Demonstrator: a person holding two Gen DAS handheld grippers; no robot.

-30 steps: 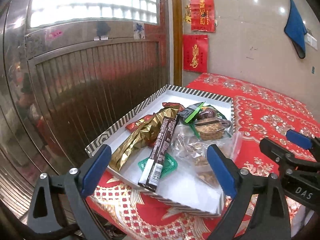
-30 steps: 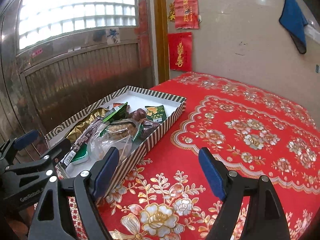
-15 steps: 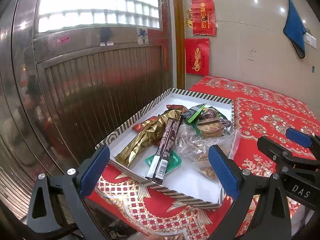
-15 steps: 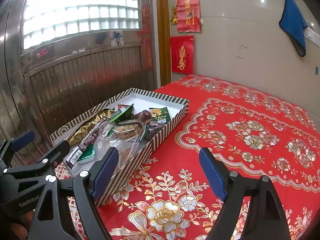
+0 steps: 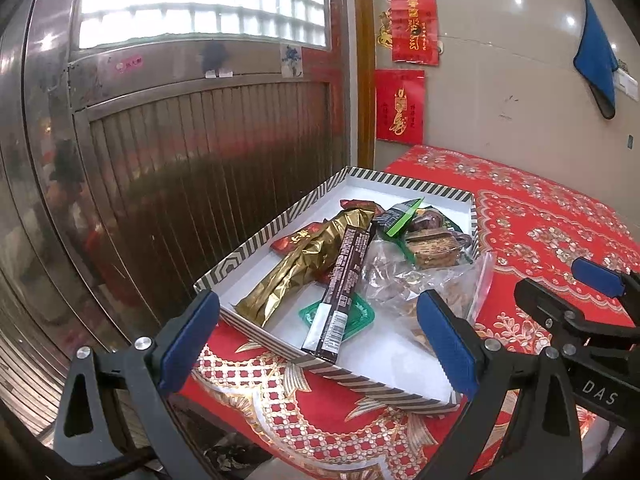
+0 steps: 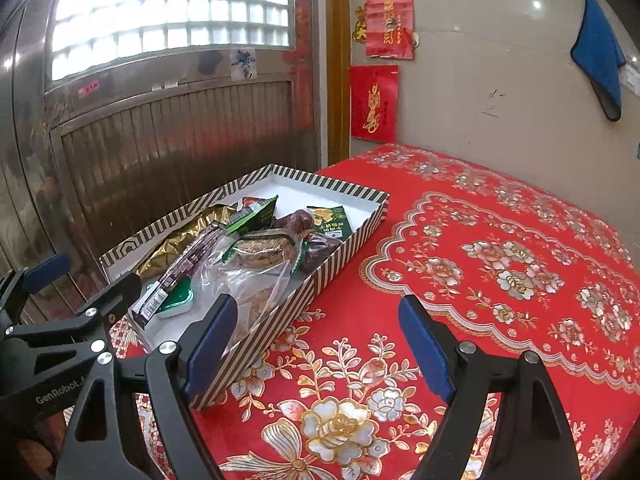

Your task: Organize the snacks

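A striped box [image 5: 280,222] [image 6: 344,236] sits at the left edge of the red table. It holds several snacks: a gold packet [image 5: 304,258], a long dark bar [image 5: 344,280], a green packet [image 5: 360,314], a clear bag [image 5: 424,280] [image 6: 256,276] and green-wrapped snacks [image 6: 332,220]. My left gripper [image 5: 318,342] is open and empty, held back from the box's near end. My right gripper [image 6: 320,344] is open and empty, above the tablecloth beside the box's right wall.
A red floral tablecloth [image 6: 500,264] covers the table. A metal door [image 5: 180,160] stands just left of the box. Red hangings [image 6: 374,102] and a blue cloth [image 6: 600,48] are on the back wall. The right gripper's body shows in the left wrist view [image 5: 580,320].
Both grippers have drawn back and up from the box, so it looks smaller and farther. Both stay open. The snacks have not moved.
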